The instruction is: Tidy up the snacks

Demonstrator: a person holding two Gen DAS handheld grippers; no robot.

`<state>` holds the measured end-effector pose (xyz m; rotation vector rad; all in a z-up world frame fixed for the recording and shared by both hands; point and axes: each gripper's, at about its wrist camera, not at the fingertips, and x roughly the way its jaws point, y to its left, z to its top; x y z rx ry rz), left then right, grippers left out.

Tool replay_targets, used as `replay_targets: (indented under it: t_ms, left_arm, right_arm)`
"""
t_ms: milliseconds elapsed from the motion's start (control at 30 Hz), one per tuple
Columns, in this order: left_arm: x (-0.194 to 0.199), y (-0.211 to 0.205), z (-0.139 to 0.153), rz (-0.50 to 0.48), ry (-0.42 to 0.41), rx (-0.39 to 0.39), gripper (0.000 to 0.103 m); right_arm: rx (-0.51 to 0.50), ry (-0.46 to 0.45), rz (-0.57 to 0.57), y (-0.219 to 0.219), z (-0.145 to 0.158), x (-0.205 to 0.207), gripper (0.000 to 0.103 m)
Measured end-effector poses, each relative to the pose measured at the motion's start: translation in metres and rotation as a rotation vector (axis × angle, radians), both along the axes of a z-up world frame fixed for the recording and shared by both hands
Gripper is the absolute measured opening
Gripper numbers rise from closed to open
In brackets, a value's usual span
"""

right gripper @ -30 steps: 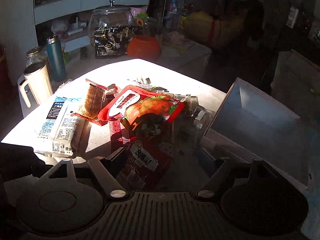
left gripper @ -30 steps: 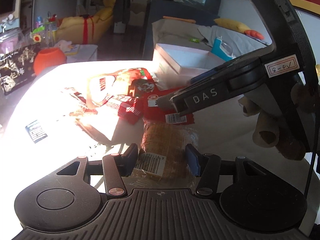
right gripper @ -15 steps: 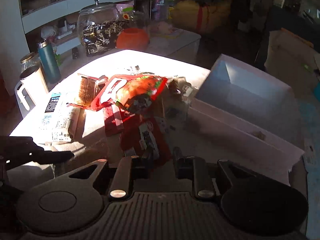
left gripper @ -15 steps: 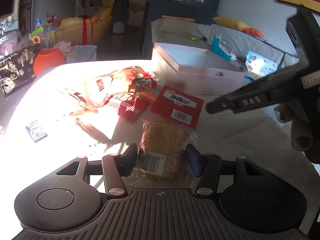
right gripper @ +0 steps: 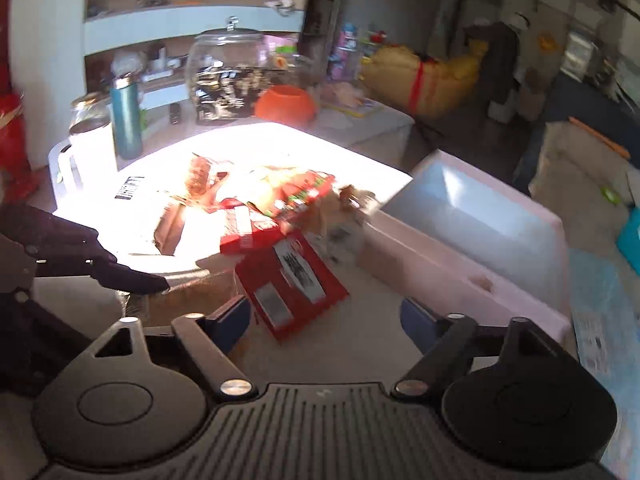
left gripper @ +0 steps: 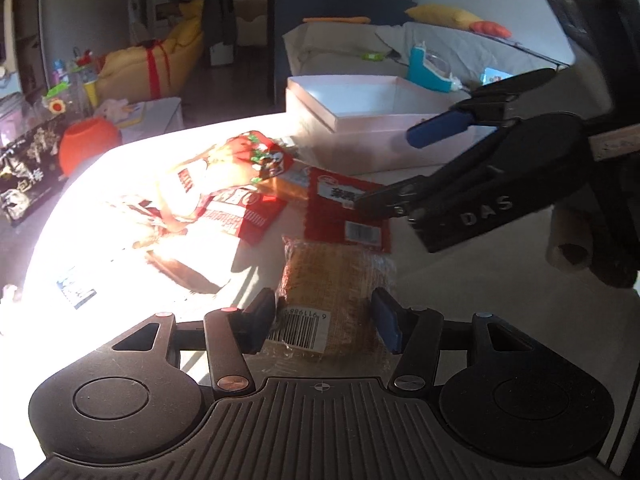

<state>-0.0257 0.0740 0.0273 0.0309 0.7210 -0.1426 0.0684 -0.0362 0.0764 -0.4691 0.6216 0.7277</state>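
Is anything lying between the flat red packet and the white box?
Nothing visible: bare table separates the red packet from the white box. The right gripper, fingers opening, straddles the packet's near end.

A lived-in home living room: behind the table [left gripper: 460, 280] stand a cushioned sofa [left gripper: 440, 48], a big yellow plush toy [right gripper: 424, 76] and shelves [right gripper: 192, 20] with jars.

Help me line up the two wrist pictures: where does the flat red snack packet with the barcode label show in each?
Left wrist: the red snack packet lies centre, just beyond the bread packet between the left gripper fingers.
Right wrist: the packet lies lower centre, between the opening right gripper fingers, untouched.
Shared landmark: the pink box.
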Motion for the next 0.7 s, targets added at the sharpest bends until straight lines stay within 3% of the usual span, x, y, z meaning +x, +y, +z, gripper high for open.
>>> replay_targets:
  t_ms: [100,233,467,600,700]
  left_arm:
    - [-0.006,0.011,0.001,0.032,0.011,0.02,0.059]
    - [-0.01,0.022,0.0,0.056,0.019,-0.01,0.059]
    - [-0.009,0.017,-0.004,0.042,0.019,-0.008,0.065]
    - [-0.008,0.02,-0.002,0.055,0.026,-0.014,0.064]
    - [-0.008,0.023,-0.001,0.098,0.018,0.041,0.064]
  right_arm:
    - [-0.029,0.057,0.038,0.028,-0.013,0.02,0.085]
    - [-0.057,0.112,0.055,0.042,-0.03,0.024,0.082]
    - [-0.08,0.201,0.055,0.007,-0.032,0.006,0.076]
    - [-0.113,0.111,0.073,-0.009,-0.029,-0.017,0.076]
    - [-0.106,0.038,0.085,-0.006,-0.019,-0.024,0.08]
